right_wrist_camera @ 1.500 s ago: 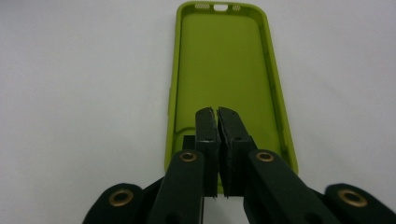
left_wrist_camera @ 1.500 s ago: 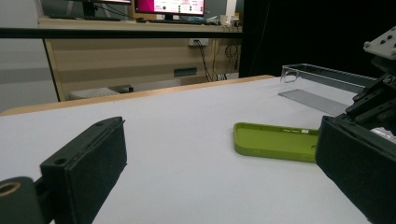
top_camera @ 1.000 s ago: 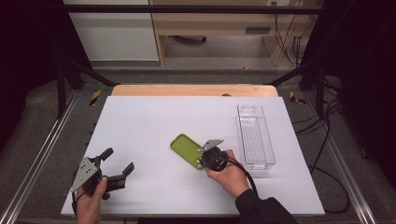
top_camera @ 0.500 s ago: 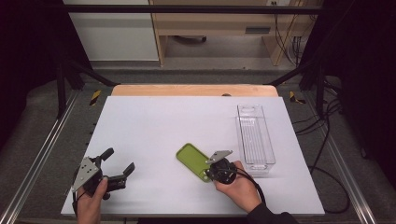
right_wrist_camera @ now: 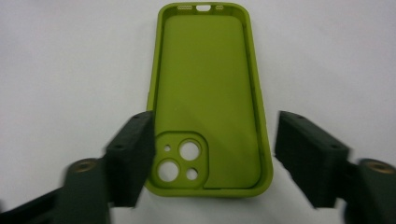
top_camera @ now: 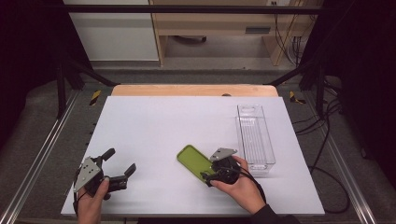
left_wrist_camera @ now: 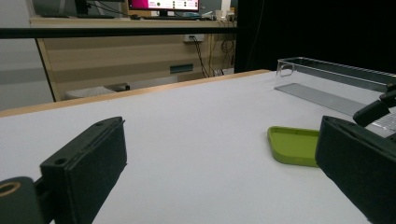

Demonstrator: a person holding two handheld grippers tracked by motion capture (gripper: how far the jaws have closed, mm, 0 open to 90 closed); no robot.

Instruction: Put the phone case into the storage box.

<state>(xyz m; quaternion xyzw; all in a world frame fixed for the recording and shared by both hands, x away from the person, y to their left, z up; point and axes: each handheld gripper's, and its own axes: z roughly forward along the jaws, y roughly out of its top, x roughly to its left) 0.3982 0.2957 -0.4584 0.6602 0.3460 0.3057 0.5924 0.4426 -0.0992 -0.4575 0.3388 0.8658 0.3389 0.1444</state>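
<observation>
**Op:** Jaws on my right gripper [right_wrist_camera: 210, 158] are standing apart, one on each side of the green phone case [right_wrist_camera: 210, 93], camera-cutout end nearest me. Nothing is gripped; I'm seeing a gap on the right side and I cannot tell whether the left jaw is touching the rim.

**Spotter:** Where's the case lying on the table [top_camera: 154, 121]?

**Op:** Flat, hollow side up, toward the near edge and right of middle, just beside the clear bin [top_camera: 254, 137] that's running along the right edge.

**Spotter:** And your other hand?

**Op:** Left gripper [top_camera: 119, 165] is resting near the near left corner, jaws spread wide, holding nothing, well apart from the case.

**Spotter:** What's worrying you?

**Op:** Soft thin walls. If I'm closing across the width, I'm guessing the rim is going to bow inward and the case will pop out, or skate across this smooth white sheet. One jaw landing first would be pushing it sideways instead of pinching it.

**Spotter:** The bin?

**Op:** Close enough that a swing to the right might be knocking it.
</observation>
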